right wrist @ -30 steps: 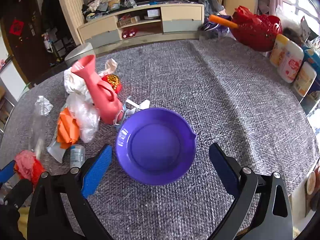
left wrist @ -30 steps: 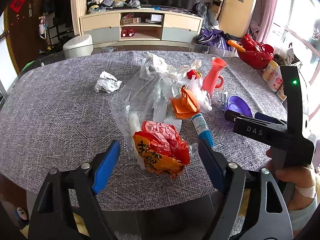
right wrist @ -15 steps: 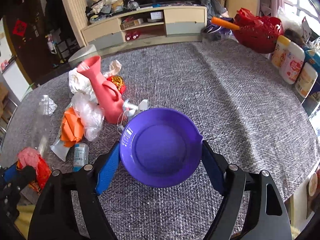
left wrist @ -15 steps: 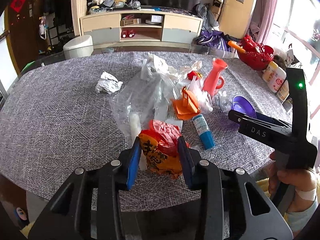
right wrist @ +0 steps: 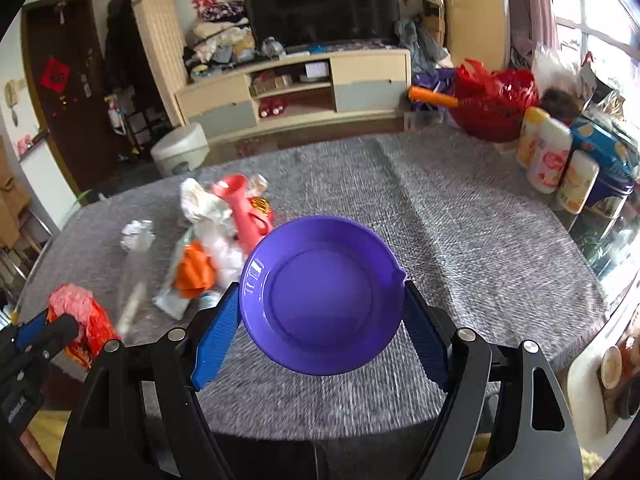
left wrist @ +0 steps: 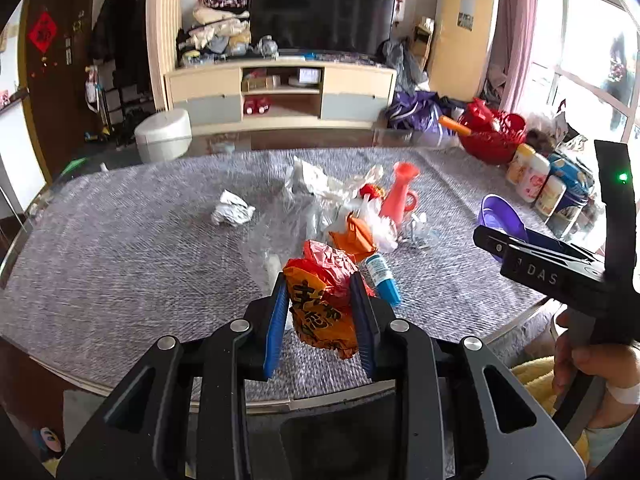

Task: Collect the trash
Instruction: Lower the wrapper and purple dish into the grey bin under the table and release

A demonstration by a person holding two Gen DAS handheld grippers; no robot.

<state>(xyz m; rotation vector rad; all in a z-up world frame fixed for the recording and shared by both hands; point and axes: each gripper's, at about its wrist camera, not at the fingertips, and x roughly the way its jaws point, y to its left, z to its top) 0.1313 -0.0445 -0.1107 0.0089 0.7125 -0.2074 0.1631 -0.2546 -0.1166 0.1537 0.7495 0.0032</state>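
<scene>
While the left gripper (left wrist: 320, 312) is closing on one red-orange wrapper (left wrist: 320, 300) at the near edge of the worktop (left wrist: 120, 248), the right gripper (right wrist: 320, 320) clasps one purple bowl (right wrist: 322, 294), empty. Collecting looks barely begun. Left on the cloth: one crumpled paper (left wrist: 232, 213), one orange scrap (left wrist: 352, 236), one blue tube (left wrist: 383, 274), clear bags, one pink vase (left wrist: 398, 192).

Grey cloth-covered table (left wrist: 120, 264) with crumpled paper (left wrist: 232, 209), pink vase (left wrist: 398, 194)
</scene>
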